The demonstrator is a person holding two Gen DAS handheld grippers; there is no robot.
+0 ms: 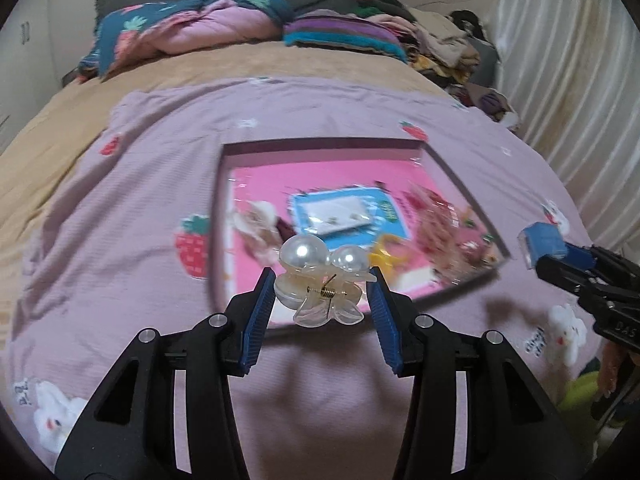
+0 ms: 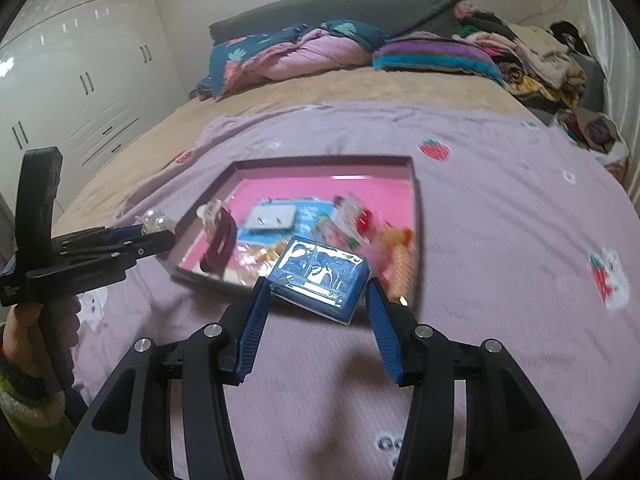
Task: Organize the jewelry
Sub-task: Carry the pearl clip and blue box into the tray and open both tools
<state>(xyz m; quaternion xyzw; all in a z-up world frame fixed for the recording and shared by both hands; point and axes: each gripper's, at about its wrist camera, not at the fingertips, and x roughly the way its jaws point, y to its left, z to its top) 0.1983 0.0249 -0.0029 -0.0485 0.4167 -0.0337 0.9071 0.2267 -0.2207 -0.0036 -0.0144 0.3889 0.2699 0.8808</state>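
Note:
My left gripper (image 1: 322, 280) is shut on a clear hair claw clip with two large pearls (image 1: 320, 276), held just above the near edge of the pink-lined tray (image 1: 320, 146). My right gripper (image 2: 318, 280) is shut on a small blue box wrapped in clear film (image 2: 320, 276), held over the tray's near rim (image 2: 324, 160). The tray lies on the bed and holds several hair accessories and a blue earring card (image 1: 344, 214). The right gripper with the blue box (image 1: 540, 242) also shows at the right of the left wrist view. The left gripper with the pearl clip (image 2: 158, 218) shows at the left of the right wrist view.
The tray rests on a lilac strawberry-print blanket (image 1: 140, 200) over a tan bedsheet (image 2: 320, 88). Folded bedding (image 2: 304, 52) and a heap of clothes (image 2: 532, 60) lie at the head. White wardrobes (image 2: 80, 72) stand to the left, a curtain (image 1: 572, 80) to the right.

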